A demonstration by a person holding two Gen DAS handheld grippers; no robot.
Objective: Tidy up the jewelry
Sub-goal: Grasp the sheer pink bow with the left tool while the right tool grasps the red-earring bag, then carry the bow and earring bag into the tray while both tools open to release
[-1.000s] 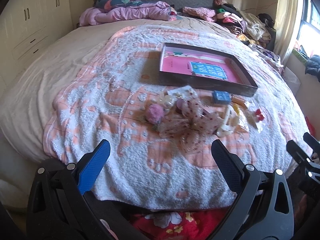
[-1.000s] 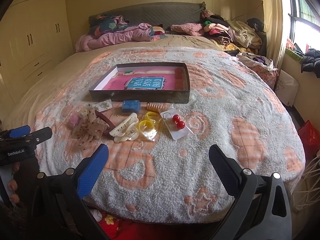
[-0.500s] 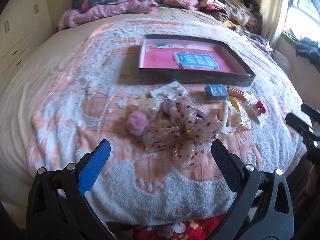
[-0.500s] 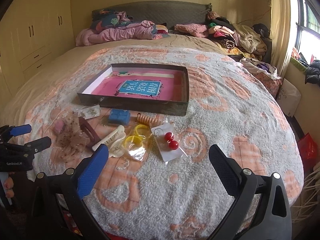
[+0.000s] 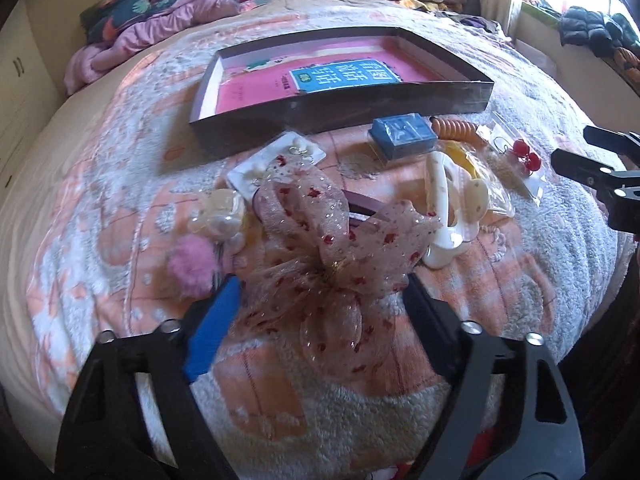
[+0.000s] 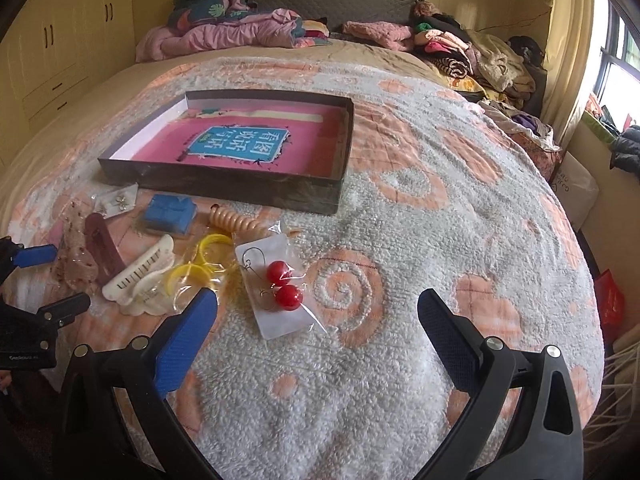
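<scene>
A sheer bow hair clip with red dots [image 5: 328,256] lies on the blanket in front of a dark box tray [image 5: 340,110] with a pink bottom. My left gripper [image 5: 320,292] is open, its fingers on either side of the bow. Around it lie a pink pompom [image 5: 190,266], a white claw clip [image 5: 444,216], a blue case [image 5: 402,136] and red ball earrings [image 5: 524,158]. My right gripper [image 6: 316,312] is open and empty, just in front of the red earrings on their card [image 6: 282,284]. The tray also shows in the right wrist view [image 6: 240,184].
An orange spiral hair tie [image 6: 236,220], yellow rings in a bag [image 6: 200,260] and a white earring card [image 5: 276,160] lie near the tray. Piled clothes [image 6: 460,48] and bedding [image 6: 224,32] fill the head of the bed. The bed edge is right below both grippers.
My left gripper has moved forward and down until its fingers straddle the bow. My right gripper has moved forward toward the red earrings. Both stay open.
</scene>
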